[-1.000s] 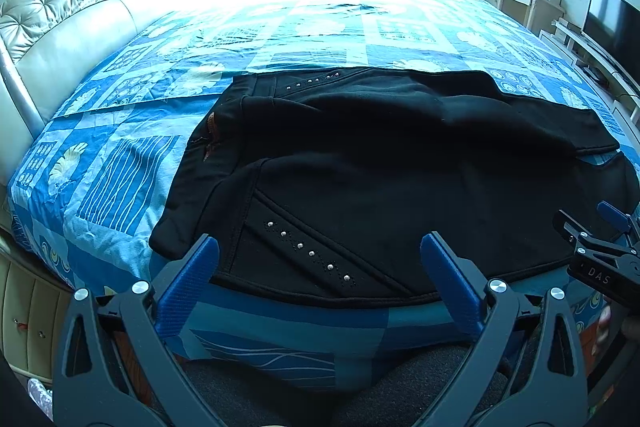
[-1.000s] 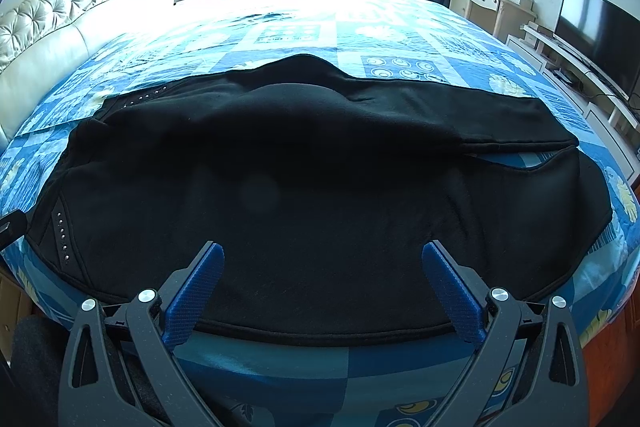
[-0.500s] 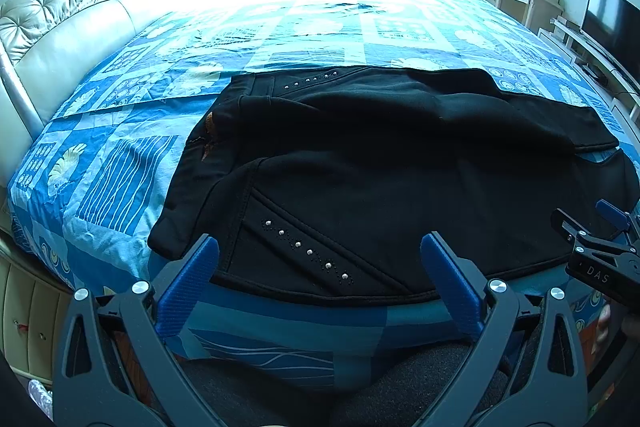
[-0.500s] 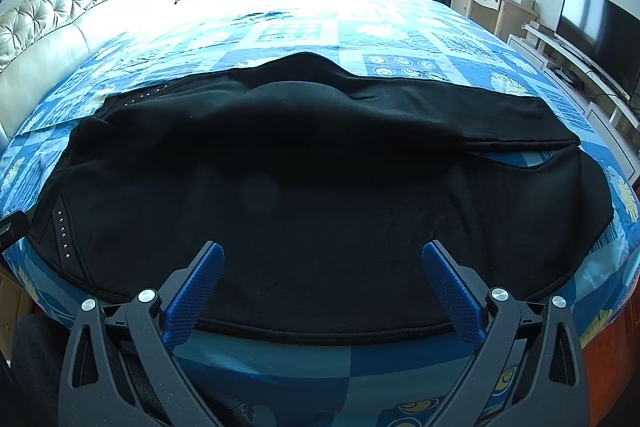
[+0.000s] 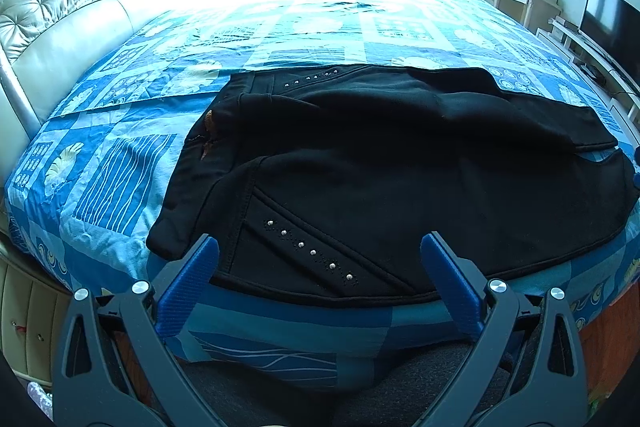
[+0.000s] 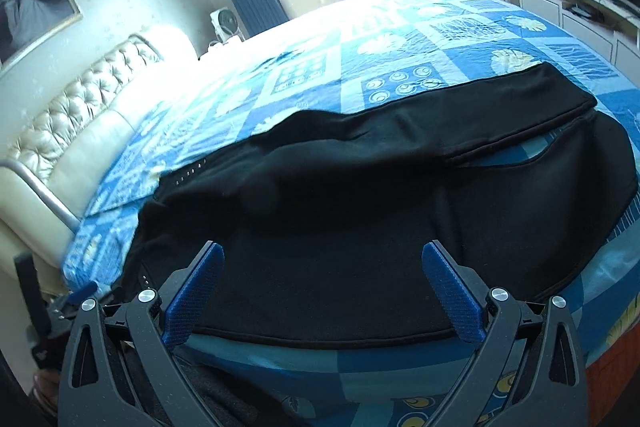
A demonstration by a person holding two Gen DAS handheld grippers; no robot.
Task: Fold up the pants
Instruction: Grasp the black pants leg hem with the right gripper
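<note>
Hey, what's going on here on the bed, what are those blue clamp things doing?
A person holds a two-finger gripper in each hand, about to fold black pants spread across a bed with a blue patterned cover. The left gripper and the right gripper both hover open above the pants' near edge, gripping nothing. The legs lie roughly one over the other, waistband toward the headboard. No fold is under way yet.

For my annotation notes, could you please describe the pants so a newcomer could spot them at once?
Start at the large bed with the blue patterned bedspread. Along its near edge lie the pants, spread flat. They are the only black item there, with rows of small silver studs.
</note>
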